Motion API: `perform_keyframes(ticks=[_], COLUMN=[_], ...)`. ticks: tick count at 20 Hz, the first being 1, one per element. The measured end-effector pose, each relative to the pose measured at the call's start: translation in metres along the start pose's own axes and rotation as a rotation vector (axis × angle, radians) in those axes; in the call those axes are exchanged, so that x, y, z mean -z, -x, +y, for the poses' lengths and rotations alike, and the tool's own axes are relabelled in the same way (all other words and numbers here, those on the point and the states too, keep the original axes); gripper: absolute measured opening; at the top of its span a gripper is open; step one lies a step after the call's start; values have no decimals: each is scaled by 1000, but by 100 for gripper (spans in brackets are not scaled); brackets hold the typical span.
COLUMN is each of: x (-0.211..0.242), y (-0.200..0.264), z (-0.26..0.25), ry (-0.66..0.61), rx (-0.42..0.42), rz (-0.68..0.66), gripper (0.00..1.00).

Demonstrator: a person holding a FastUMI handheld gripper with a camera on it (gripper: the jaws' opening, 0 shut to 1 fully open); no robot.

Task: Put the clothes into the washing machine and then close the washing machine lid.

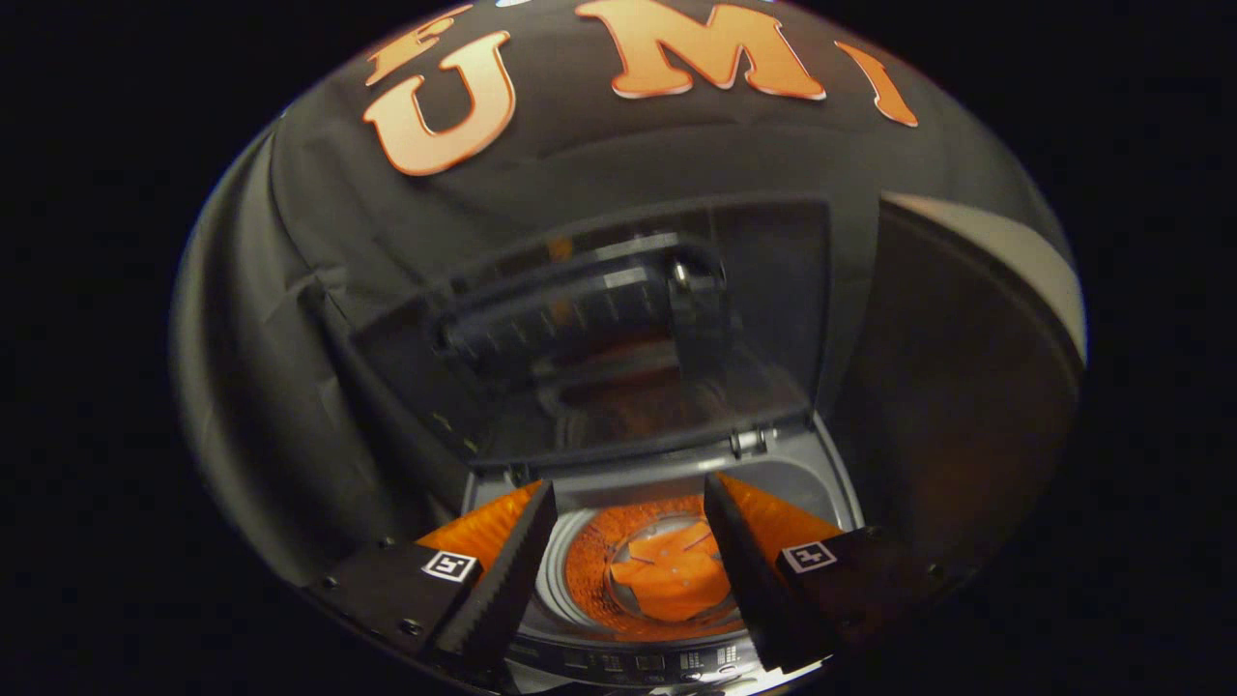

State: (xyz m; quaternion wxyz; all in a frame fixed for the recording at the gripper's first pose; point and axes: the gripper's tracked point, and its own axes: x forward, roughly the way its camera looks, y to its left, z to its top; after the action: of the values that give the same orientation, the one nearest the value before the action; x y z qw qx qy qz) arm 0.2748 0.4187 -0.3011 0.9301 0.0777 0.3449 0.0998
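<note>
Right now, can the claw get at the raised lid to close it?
Probably yes: the claw is open and empty above the drum, and the lid stands upright just beyond its fingers, with nothing between.

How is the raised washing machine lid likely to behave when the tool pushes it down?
The lid stands open on hinges at its base, so it should swing stiffly as one piece rather than flex. Its panel looks see-through and glossy, so probably slippery to push. Once past upright it may drop and slam onto the tub opening. The tool hangs open above that opening.
</note>
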Motion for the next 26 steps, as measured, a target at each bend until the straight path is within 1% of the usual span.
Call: perform_keyframes(ticks=[3, 6, 8, 9, 11, 12, 14, 17, 19, 20, 26], x=[-68, -137, -166, -170, -171, -168, -169, -156, -148, -144, -109], y=[9, 1, -9, -16, -41, -48, -52, -40, -29, -23, 13], z=[18, 32, 31, 31, 25, 18, 17, 16, 16, 17, 15], ry=[44, 91, 103, 97, 98, 98, 93, 177, 171, 157, 173], rx=[-22, -25, -21, -15, 10, 29, 37, 75, 98, 97, 95], rz=[-119, -211, -213, -201, -193, -171, -195, -192, -208, -222, -262], gripper=[98, 98, 98, 98, 99, 99, 99, 99, 99, 99, 99])
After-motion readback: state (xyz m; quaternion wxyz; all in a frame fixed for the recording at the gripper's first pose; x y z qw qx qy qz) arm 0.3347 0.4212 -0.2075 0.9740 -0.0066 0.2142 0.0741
